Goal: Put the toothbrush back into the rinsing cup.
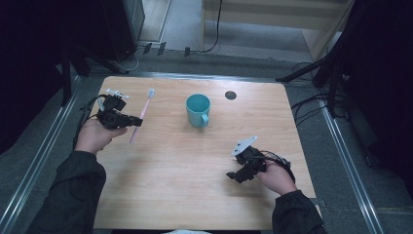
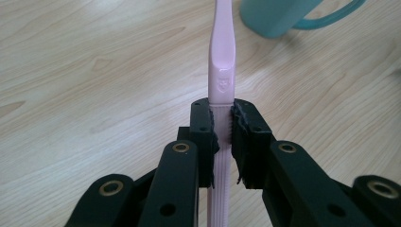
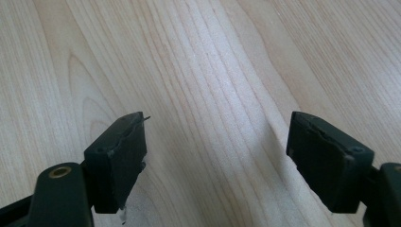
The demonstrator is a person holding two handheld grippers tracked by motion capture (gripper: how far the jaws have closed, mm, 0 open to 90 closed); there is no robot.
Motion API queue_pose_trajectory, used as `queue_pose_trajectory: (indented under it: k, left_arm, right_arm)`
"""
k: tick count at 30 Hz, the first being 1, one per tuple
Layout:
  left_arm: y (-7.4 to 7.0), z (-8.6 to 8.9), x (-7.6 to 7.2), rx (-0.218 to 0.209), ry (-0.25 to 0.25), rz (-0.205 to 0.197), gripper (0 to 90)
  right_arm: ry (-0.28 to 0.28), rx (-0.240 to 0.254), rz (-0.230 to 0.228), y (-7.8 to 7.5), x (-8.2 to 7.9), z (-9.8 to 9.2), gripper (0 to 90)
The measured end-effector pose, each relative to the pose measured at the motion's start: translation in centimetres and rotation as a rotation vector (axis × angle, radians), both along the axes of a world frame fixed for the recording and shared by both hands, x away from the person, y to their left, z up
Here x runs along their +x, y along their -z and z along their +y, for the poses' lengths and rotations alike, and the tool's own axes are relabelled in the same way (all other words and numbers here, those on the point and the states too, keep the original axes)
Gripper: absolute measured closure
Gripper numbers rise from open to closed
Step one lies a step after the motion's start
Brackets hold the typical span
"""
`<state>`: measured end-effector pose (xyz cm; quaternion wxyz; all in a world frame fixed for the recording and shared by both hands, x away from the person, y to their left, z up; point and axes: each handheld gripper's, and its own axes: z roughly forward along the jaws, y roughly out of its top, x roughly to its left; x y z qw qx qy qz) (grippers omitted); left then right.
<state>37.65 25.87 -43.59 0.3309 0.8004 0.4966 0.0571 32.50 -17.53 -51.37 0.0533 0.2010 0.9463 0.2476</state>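
Observation:
A pink toothbrush (image 1: 141,115) with a pale blue head is held above the table's left side, its head pointing toward the far edge. My left gripper (image 1: 138,121) is shut on its ribbed handle; in the left gripper view both pads clamp the toothbrush (image 2: 221,75) near mid-handle. A teal mug (image 1: 198,110) stands upright near the table's middle, handle toward me; the mug (image 2: 283,16) also shows at the top right of the left gripper view. My right gripper (image 1: 233,175) rests low at the front right, its jaws wide apart over bare wood, and the right gripper (image 3: 215,161) holds nothing.
The wooden table (image 1: 170,185) has a small dark round hole (image 1: 231,95) near its far edge. Dark stands and cables flank the table on both sides, beyond metal rails.

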Motion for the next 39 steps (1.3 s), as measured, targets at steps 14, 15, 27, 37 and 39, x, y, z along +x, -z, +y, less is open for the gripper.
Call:
queue_pose_trajectory:
  k: [14,15,27,37,39]
  left_arm:
    - [-0.9,-1.9,-0.2,-0.068,-0.008,-0.074,79.6]
    - [-0.9,-2.1,-0.2,-0.073,-0.008,-0.08,79.6]
    - [-3.4,-4.1,0.6,-0.08,0.027,-0.122,79.7]
    - [-4.1,-6.3,1.6,-0.109,0.014,-0.172,79.7]
    - [-4.4,-6.8,1.7,-0.109,0.006,-0.188,79.7]
  right_arm:
    - [-0.017,0.005,-0.011,-0.1,0.1,0.4,20.7]
    - [-0.018,0.005,-0.006,-0.1,0.1,0.4,20.7]
    - [-0.02,0.026,-0.003,-0.3,0.3,0.6,20.7]
    - [-0.02,0.028,-0.002,-0.3,0.4,0.6,20.7]
    - [-0.02,0.028,-0.002,-0.3,0.4,0.6,20.7]
